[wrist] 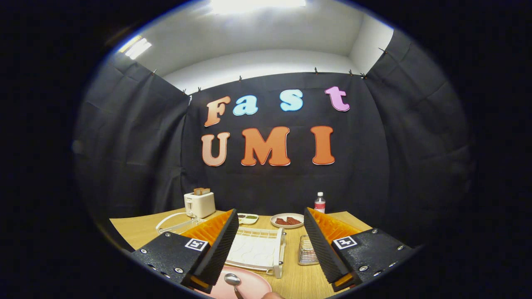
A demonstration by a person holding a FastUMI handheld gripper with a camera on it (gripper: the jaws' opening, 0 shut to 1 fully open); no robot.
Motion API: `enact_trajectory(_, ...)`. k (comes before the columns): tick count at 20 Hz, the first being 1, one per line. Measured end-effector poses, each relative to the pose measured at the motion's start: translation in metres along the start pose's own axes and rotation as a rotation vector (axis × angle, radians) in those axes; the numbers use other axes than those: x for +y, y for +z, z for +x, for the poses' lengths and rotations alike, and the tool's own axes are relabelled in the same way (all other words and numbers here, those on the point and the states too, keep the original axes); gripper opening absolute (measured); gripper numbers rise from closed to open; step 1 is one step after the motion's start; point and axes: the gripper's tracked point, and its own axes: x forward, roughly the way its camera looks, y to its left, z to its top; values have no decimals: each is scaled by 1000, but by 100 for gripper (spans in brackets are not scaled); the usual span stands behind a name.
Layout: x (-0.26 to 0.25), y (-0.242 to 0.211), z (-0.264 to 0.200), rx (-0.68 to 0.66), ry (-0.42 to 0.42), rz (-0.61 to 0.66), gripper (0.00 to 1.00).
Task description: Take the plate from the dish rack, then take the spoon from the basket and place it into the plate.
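Standing on the wooden table [141, 232], the white dish rack [257, 251] serves as landmark. The pink plate [249, 286] lies just nearer than the rack, between the gripper's [272, 224] 2 wide-spread fingers, which grasp nothing. The wire basket [306, 250] sits beside the rack. The spoon [232, 280] rests in the plate.

Ceiling panel [257, 5] glares overhead, a second light [136, 47] alongside; tabletop [137, 232] evenly lit, fisheye bending edges.

Cloth-walled booth, mock kitchen table [141, 232]
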Motion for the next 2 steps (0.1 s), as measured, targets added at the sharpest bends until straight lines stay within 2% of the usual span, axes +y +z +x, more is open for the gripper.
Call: enact_trajectory(2, 0, 2, -1, -21, 2, 0, 94)
